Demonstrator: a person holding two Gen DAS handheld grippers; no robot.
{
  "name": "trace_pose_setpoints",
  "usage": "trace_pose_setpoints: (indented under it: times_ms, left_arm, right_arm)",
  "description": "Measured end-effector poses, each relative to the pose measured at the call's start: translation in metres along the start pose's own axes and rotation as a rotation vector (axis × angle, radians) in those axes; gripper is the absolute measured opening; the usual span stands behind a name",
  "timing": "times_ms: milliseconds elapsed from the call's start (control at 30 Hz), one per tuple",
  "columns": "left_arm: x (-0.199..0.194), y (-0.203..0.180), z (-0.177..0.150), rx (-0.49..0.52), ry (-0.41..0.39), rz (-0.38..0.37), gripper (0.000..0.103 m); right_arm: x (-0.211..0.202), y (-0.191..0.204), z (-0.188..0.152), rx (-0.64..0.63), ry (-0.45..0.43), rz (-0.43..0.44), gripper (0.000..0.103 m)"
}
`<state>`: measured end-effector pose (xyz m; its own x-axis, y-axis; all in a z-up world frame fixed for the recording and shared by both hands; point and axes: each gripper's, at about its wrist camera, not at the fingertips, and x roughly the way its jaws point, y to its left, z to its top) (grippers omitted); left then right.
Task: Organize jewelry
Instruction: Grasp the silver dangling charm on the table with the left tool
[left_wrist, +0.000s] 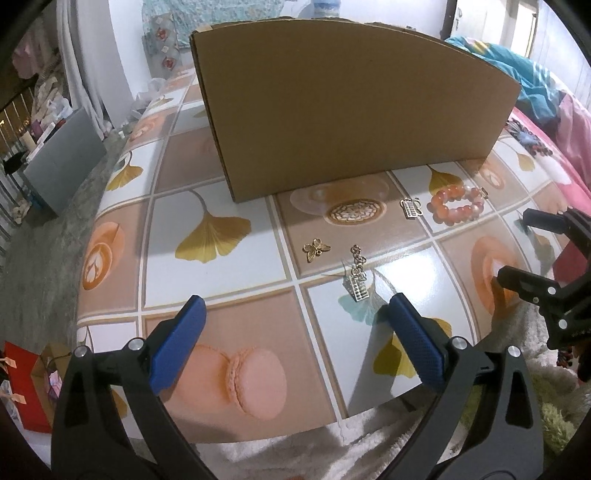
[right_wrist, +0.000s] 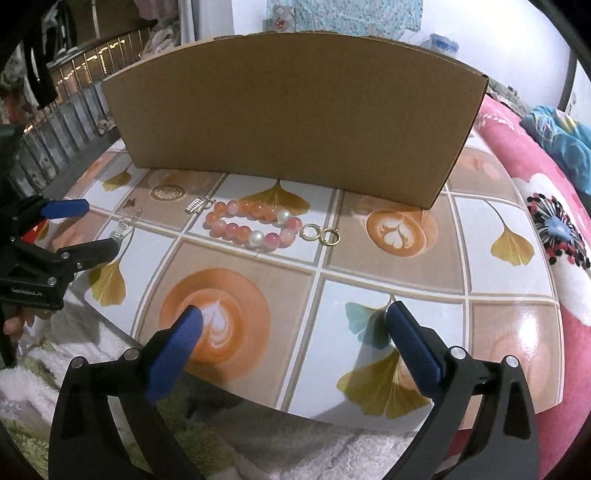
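Where box (right_wrist: 288, 122) stands, tabletop (right_wrist: 369, 288) hidden.

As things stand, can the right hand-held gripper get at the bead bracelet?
Probably yes. The right hand-held gripper is open and empty, and the bracelet lies flat ahead of it with only bare table between. The box stands behind, and two gold rings lie beside it.
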<state>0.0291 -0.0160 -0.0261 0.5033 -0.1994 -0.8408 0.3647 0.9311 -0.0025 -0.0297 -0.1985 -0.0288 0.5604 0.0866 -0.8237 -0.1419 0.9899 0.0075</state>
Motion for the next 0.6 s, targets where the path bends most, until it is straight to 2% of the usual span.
trace_pose_setpoints:
  times_ms: [333, 500, 567, 600]
  left_arm:
    - [0.001, 0.001, -0.005, 0.014, -0.012, -0.011, 0.096]
    - [-0.002, 0.0, -0.007, 0.026, -0.031, -0.014, 0.094]
    - [-0.008, -0.003, -0.01, 0.047, -0.063, -0.023, 0.076]
    - [-0.011, -0.004, -0.011, 0.054, -0.075, -0.028, 0.074]
  right_arm:
    - [-0.001, -0.001, -0.002, 0.008, -0.005, 0.0, 0.097]
    - [-0.004, -0.009, 0.001, 0.057, 0.001, 0.056, 0.097]
    - [-0.009, -0.013, 0.003, 0.081, -0.018, 0.083, 0.096]
    - [-0.012, -0.013, 0.003, 0.084, -0.035, 0.099, 0.093]
